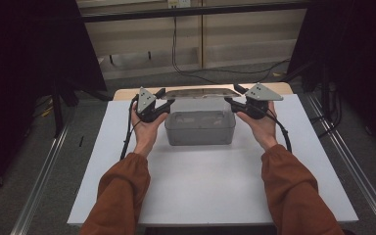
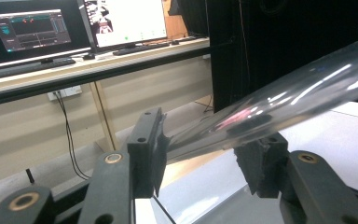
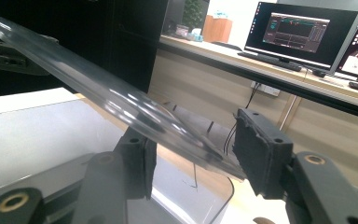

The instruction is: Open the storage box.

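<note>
A clear plastic box (image 1: 200,128) stands on the white table (image 1: 200,186) near its far edge. Above it a clear lid (image 1: 200,93) hangs tilted, one end in each gripper. My left gripper (image 1: 165,102) is at the lid's left end, my right gripper (image 1: 234,100) at its right end. In the left gripper view the lid (image 2: 298,93) slants down between the jaws of the left gripper (image 2: 207,149), and both pads touch it. In the right gripper view the lid (image 3: 98,88) runs down between the pads of the right gripper (image 3: 196,154), which close on its end.
Beyond the table's far edge lie a grey floor and a black cable (image 1: 176,58) in front of a low wall. Metal rails (image 1: 44,176) run along both sides of the table. Monitors (image 2: 28,30) stand on a desk behind.
</note>
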The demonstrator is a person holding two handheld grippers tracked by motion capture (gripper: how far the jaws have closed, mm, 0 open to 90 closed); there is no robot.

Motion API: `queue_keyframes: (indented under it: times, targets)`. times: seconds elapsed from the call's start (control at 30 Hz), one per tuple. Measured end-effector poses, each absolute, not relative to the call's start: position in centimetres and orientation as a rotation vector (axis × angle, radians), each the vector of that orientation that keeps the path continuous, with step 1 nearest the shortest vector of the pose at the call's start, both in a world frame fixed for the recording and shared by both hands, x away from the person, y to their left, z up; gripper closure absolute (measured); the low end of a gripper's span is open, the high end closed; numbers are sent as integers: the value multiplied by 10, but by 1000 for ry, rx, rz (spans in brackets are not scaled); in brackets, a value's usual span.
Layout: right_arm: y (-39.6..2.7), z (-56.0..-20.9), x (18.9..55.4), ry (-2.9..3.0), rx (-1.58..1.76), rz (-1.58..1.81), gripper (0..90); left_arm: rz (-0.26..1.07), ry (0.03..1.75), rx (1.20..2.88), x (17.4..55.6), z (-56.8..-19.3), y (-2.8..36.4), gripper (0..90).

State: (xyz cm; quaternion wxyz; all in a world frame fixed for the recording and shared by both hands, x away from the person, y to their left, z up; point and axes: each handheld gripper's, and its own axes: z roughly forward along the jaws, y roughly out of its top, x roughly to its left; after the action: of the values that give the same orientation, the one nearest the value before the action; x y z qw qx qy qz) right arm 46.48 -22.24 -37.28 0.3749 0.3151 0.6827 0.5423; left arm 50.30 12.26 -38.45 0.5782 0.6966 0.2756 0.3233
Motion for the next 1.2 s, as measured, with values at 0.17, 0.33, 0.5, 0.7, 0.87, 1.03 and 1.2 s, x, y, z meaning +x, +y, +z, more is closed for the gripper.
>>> queue_keyframes:
  times: [0.17, 0.33, 0.5, 0.7, 0.87, 1.03, 1.2]
  targets:
    - [-222, -377, 469, 1742, 811, 1400, 525, 757, 646, 1630, 504, -384, 123, 549]
    - [-221, -378, 474, 1735, 808, 1394, 544, 763, 641, 1631, 506, -382, 123, 564]
    - [-220, -377, 475, 1738, 794, 1368, 577, 767, 634, 1632, 508, -380, 123, 571]
    - [-220, -376, 477, 1725, 793, 1379, 594, 760, 641, 1623, 512, -378, 123, 575]
    - [-222, -376, 478, 1725, 793, 1388, 602, 725, 670, 1602, 516, -381, 122, 532]
    - [-223, -374, 479, 1719, 797, 1399, 615, 741, 661, 1621, 521, -379, 120, 556]
    - [-224, -368, 486, 1714, 798, 1398, 625, 735, 677, 1609, 527, -377, 120, 537]
